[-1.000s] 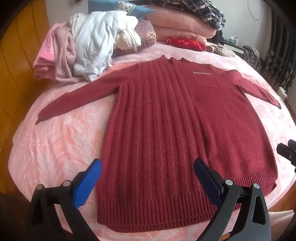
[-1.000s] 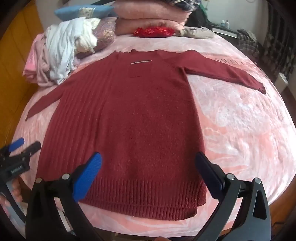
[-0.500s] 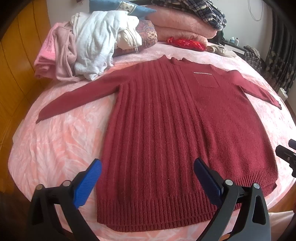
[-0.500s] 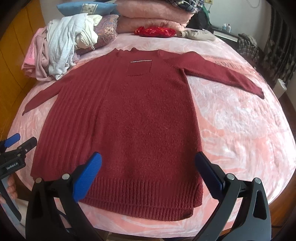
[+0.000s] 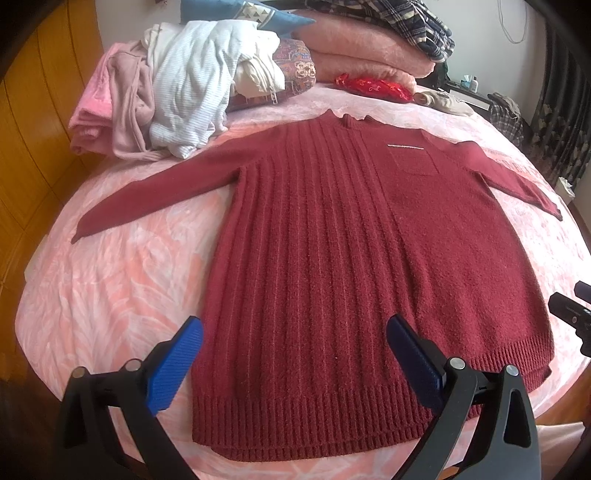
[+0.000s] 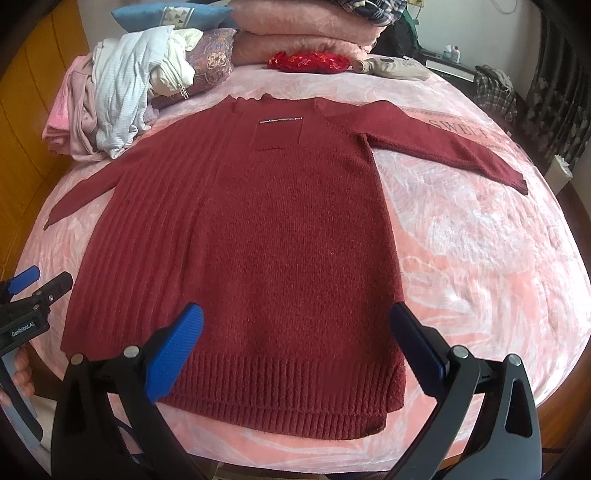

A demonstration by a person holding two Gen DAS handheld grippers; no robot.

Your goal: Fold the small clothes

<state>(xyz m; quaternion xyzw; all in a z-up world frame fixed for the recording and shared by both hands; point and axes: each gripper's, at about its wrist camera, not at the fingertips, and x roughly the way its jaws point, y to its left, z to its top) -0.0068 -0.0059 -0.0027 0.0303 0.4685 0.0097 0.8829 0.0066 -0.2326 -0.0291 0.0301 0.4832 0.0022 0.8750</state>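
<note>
A dark red knit sweater (image 5: pixel 332 266) lies flat and face up on a pink patterned bedspread (image 5: pixel 122 295), both sleeves spread out to the sides, its ribbed hem nearest the cameras. The left gripper (image 5: pixel 295 354) hangs above the hem with its jaws spread wide and holding nothing — the hem's left half lies between and just beyond the blue pads (image 5: pixel 173 369). The right gripper (image 6: pixel 295 339) is likewise wide open and empty over the hem's right half, the sweater's right side edge running just inside its right finger. Beyond the jaws, past the collar, sit a heap of white and pink clothes (image 5: pixel 184 99), folded pink blankets (image 6: pixel 295 33) and a red embroidered item (image 6: pixel 310 61) — perhaps a pouch. At the left edge of the right wrist view, fingers of a hand (image 6: pixel 18 373) grip the other tool's handle.
</note>
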